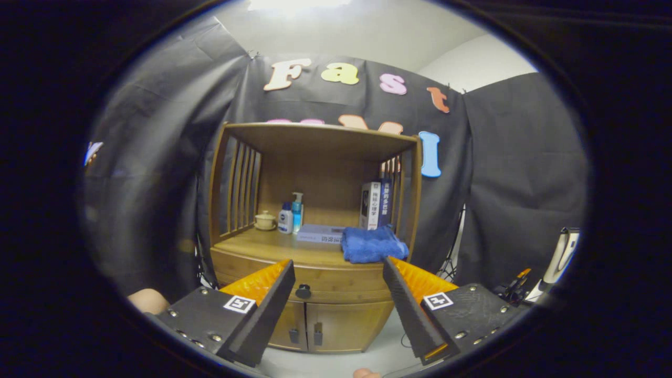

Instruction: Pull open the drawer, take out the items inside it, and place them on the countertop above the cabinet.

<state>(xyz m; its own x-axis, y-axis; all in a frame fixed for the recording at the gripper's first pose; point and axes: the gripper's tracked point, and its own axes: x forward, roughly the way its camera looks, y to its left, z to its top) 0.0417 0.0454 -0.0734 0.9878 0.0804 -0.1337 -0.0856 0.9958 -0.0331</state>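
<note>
- The claw (338,286) is spread wide with nothing between its fingers, hanging in the air in front of the wooden cabinet (315,252).
- The drawer (310,281) sits shut just under the desk (273,247). Its dark round knob (303,291) shows in the gap between the two fingers, a bit closer to the left one, and it's beyond the tips, not touching.
- Under the drawer are two cabinet doors (328,328) with small dark handles near the middle seam.
- On the desk, right side near the front edge: a folded blue towel (373,244), just past the right finger.
- A flat book (321,233) lies left of the towel, touching it or close to it. There's writing on its edge but it's too small for me to read.
- A couple of upright books (375,205) stand behind the towel, spine lettering too blurry to make out.
- Far left on the desk: a small lidded pot (265,220), then a white bottle with a blue cap (285,218) and a blue pump bottle (297,211) side by side. Can't make out the brands.
</note>
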